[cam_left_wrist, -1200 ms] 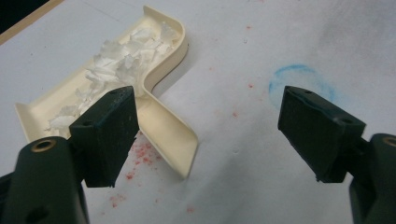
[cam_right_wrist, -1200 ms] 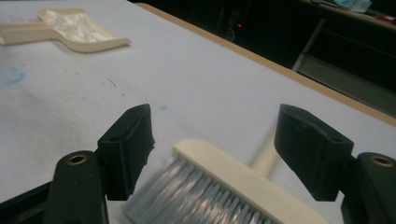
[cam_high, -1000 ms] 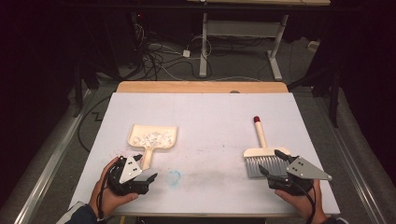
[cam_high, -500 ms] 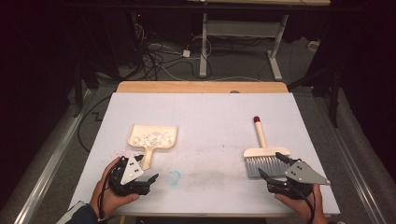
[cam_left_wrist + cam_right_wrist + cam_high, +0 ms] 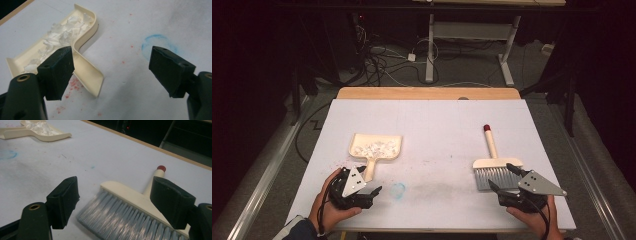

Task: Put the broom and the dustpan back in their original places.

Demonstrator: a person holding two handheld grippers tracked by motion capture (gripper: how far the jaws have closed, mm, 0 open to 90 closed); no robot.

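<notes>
My left gripper (image 5: 371,191): I am holding it low near the table's near-left corner, jaws spread wide, pinching nothing.
My right gripper (image 5: 503,176): I am holding it near the near-right corner, jaws likewise spread wide and holding nothing.
Dustpan (image 5: 376,148): it is lying flat left of the table's middle, white scraps (image 5: 60,32) piled in its tray, its handle pointing toward the near edge, ending just beside my left jaw.
Brush (image 5: 493,163): it is lying right of the middle, grey bristles (image 5: 120,216) facing the near edge between my right jaws, red-tipped handle pointing to the far edge.
Table (image 5: 437,125): a blue ring mark (image 5: 398,190) is showing just right of my left gripper.
</notes>
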